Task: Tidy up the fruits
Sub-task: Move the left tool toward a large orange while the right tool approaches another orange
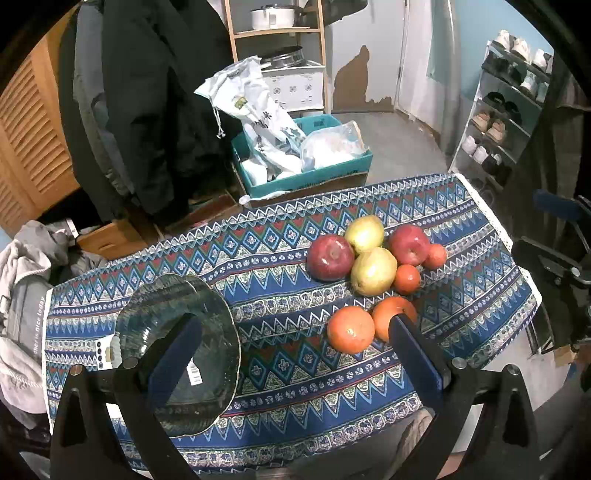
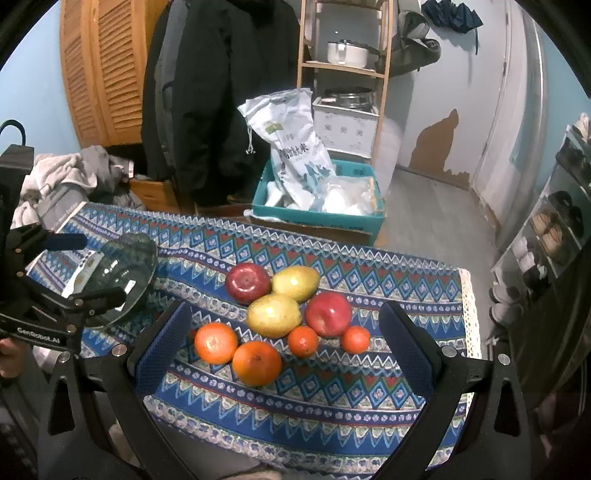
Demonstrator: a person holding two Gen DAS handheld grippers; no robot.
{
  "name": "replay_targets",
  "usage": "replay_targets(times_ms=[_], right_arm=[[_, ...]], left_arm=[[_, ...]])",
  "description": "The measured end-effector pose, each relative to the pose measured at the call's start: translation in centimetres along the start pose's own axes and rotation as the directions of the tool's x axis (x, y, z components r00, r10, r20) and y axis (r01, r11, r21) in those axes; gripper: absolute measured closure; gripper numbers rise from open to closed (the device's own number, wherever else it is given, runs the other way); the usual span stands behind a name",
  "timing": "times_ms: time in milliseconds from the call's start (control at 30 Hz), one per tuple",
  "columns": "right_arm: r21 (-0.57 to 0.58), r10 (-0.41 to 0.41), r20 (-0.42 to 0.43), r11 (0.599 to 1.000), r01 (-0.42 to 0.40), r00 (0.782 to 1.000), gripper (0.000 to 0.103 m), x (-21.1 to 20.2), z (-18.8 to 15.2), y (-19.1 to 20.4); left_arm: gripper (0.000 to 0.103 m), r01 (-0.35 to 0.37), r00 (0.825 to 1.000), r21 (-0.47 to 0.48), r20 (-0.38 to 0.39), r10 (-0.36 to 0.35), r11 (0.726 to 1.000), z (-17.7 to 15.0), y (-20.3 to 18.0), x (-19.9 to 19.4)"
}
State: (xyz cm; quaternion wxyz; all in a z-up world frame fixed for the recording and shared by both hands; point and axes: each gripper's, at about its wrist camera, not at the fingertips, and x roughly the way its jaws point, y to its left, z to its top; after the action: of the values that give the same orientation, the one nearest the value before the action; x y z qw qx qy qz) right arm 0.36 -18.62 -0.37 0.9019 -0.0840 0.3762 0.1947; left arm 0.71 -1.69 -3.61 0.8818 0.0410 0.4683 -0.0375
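A clear glass plate (image 1: 207,332) lies on the left of the patterned tablecloth (image 1: 295,373). To its right, fruit is bunched together: two red apples (image 1: 330,257) (image 1: 409,244), two yellow pears (image 1: 365,232) (image 1: 373,271), two small tangerines (image 1: 406,278) (image 1: 435,256) and two oranges (image 1: 351,329) (image 1: 393,315). My left gripper (image 1: 295,343) is open, its left finger over the plate and its right finger in front of an orange. My right gripper (image 2: 284,339) is open above the oranges (image 2: 216,342) (image 2: 256,362), holding nothing.
Behind the table stand a teal box (image 1: 306,177) holding white bags, a hanging dark coat (image 1: 147,110) and a wooden shelf (image 1: 277,33) with a pot. A shoe rack (image 1: 502,110) is at the right. Clothes (image 1: 26,288) are piled at the left.
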Motion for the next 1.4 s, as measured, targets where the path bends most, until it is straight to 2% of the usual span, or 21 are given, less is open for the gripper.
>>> replay_targets(times_ms=[200, 600, 700, 867, 1033, 1400], right_arm=[[0.004, -0.013, -0.034, 1.0, 0.013, 0.999, 0.003, 0.7, -0.3, -0.8], [0.055, -0.047, -0.117, 0.997, 0.053, 0.992, 0.003, 3.1, -1.7, -4.1], [0.077, -0.056, -0.155, 0.995, 0.068, 0.986, 0.003, 4.2, -2.7, -5.3], [0.116, -0.061, -0.226, 0.989, 0.089, 0.972, 0.003, 6.3, -4.6, -7.3], [0.112, -0.08, -0.289, 0.987, 0.117, 0.954, 0.003, 8.5, -6.0, -8.1], [0.102, -0.075, -0.344, 0.988, 0.116, 0.936, 0.003, 11.3, -7.2, -8.8]], left_arm=[[0.001, 0.015, 0.999, -0.009, -0.04, -0.015, 1.0, -0.1, -0.1, 1.6], [0.001, 0.018, 0.989, 0.059, -0.15, -0.009, 0.998, -1.3, -1.9, 7.2], [0.001, 0.04, 0.982, 0.061, -0.185, -0.028, 0.997, -1.6, -2.2, 8.5], [0.001, 0.038, 0.974, 0.088, -0.224, -0.017, 0.995, -2.1, -2.9, 10.5], [0.001, 0.055, 0.96, 0.079, -0.278, -0.031, 0.995, -2.5, -3.4, 12.8], [0.001, 0.062, 0.943, 0.124, -0.332, -0.017, 0.99, -3.5, -4.8, 16.4]])
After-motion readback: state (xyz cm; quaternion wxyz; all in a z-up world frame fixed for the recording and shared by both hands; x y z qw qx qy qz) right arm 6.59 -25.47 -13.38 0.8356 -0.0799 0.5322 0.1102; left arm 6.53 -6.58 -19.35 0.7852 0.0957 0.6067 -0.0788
